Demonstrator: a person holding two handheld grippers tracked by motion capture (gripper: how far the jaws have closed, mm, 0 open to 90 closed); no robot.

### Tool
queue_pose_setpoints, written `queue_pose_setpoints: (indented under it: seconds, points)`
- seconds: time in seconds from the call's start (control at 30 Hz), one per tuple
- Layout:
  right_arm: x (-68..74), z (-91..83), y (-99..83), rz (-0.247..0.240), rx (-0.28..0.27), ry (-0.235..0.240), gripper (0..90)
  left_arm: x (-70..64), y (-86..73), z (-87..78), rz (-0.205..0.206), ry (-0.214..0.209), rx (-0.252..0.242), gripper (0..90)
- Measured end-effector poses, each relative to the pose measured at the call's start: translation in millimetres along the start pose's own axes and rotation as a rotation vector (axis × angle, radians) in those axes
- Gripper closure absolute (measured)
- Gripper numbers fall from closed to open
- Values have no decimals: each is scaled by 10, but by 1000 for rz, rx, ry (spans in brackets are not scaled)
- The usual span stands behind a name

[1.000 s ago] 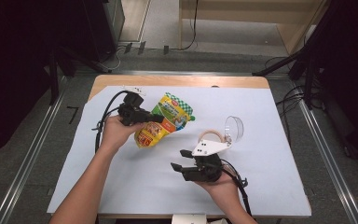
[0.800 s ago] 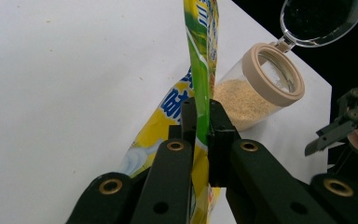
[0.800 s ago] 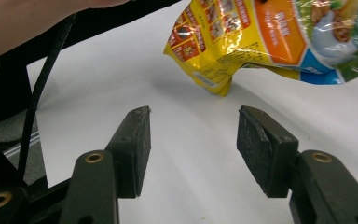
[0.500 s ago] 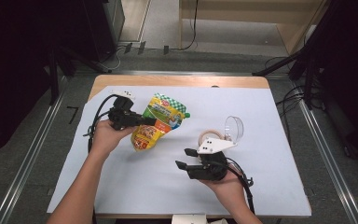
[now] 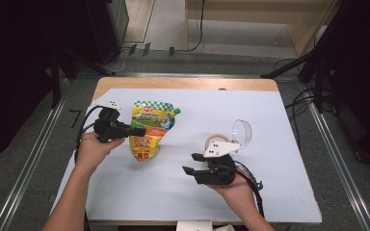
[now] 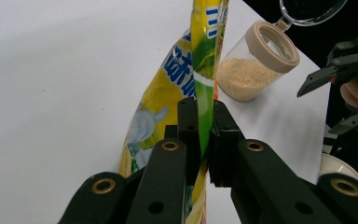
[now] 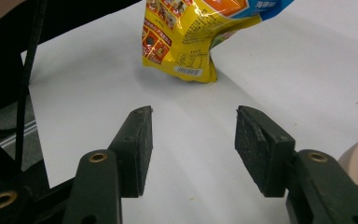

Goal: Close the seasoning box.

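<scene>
While the left gripper (image 5: 137, 130) has its jaws pressed together on one edge of the pouch (image 5: 149, 134), the right gripper (image 5: 189, 171) holds its jaws wide apart with nothing between them, above bare table (image 5: 279, 125). In the left gripper view the pouch (image 6: 200, 70) stands edge-on between the closed pads, its film running up and away from the gripper (image 6: 204, 135). From above, the pouch lies over the left half of the table; its long axis runs from the green checked top at the far end to the yellow bottom nearer the person, its spout corner pointing right. In the right gripper view that bottom end (image 7: 186, 42) touches the table beyond the open gripper (image 7: 193, 135). A clear jar (image 6: 256, 65), its lid (image 5: 242, 131) swung open, holds tan granules (image 6: 242, 81) and stands just beyond the right gripper.
</scene>
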State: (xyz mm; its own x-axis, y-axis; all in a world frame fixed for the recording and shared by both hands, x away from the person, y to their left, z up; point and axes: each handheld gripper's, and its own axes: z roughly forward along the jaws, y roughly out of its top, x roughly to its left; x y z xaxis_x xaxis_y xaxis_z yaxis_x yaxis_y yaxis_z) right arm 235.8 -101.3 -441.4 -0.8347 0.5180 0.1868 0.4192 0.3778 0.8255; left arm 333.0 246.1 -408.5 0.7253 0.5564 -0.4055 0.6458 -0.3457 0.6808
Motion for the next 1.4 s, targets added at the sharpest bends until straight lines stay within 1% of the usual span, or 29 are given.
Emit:
queue_pose_setpoints:
  seconds: [0.1, 0.17, 0.23, 0.33, 0.47, 0.53, 0.57, 0.6, 0.63, 0.7, 0.77, 0.83, 0.9, 0.97, 1.03, 1.07, 1.2, 1.27, 1.37, 1.4]
  points:
    - [-10, 25, 6, -15, 7, -5, 477, 10, -27, -23, 2, -2, -1, 855]
    - [-18, 39, 9, -14, 14, -2, 477, 10, -40, -31, 2, -2, -3, 849]
    - [-21, 48, 11, -8, 17, -2, 478, 7, -54, -34, 15, -8, -1, 847]
    - [-37, 58, 16, -14, 12, 0, 478, 7, -71, -43, 17, -14, 1, 844]
    - [-47, 57, 20, -6, 13, 2, 478, 14, -95, -58, 11, -15, -1, 837]
    - [-52, 55, 22, -9, 11, 1, 478, 15, -107, -64, 17, -20, -1, 827]
    - [-54, 53, 23, -6, 11, 0, 478, 15, -113, -65, 16, -28, -7, 808]
    - [-55, 53, 23, -6, 11, 0, 478, 20, -121, -71, 26, -40, -8, 777]
    - [-57, 52, 22, -7, 11, -1, 479, 19, -124, -75, 31, -46, -10, 719]
    - [-61, 52, 22, -6, 12, -1, 482, 13, -126, -82, 39, -53, -15, 702]
    - [-64, 52, 23, -5, 13, 0, 484, 1, -119, -101, 43, -62, -33, 656]
    - [-69, 49, 25, -5, 13, 0, 488, -12, -117, -115, 51, -57, -44, 602]
    - [-77, 42, 28, -2, 15, -2, 492, -29, -107, -156, 63, -44, -44, 578]
    - [-90, 29, 35, 0, 15, -3, 494, -37, -98, -197, 63, -39, -55, 539]
    - [-101, 10, 45, 7, 14, -9, 497, -48, -92, -250, 68, -21, -63, 510]
    - [-103, 2, 49, 14, 15, -7, 496, -54, -90, -284, 72, -12, -67, 502]
    - [-133, -39, 76, 5, 22, -23, 496, -60, -85, -396, 71, 13, -70, 476]
    - [-146, -53, 83, 7, 25, -25, 497, -58, -88, -447, 71, 24, -71, 469]
    - [-172, -78, 92, 16, 32, -25, 498, -39, -102, -537, 62, 35, -80, 455]
    - [-178, -88, 96, 22, 34, -24, 500, -29, -109, -583, 59, 44, -84, 453]
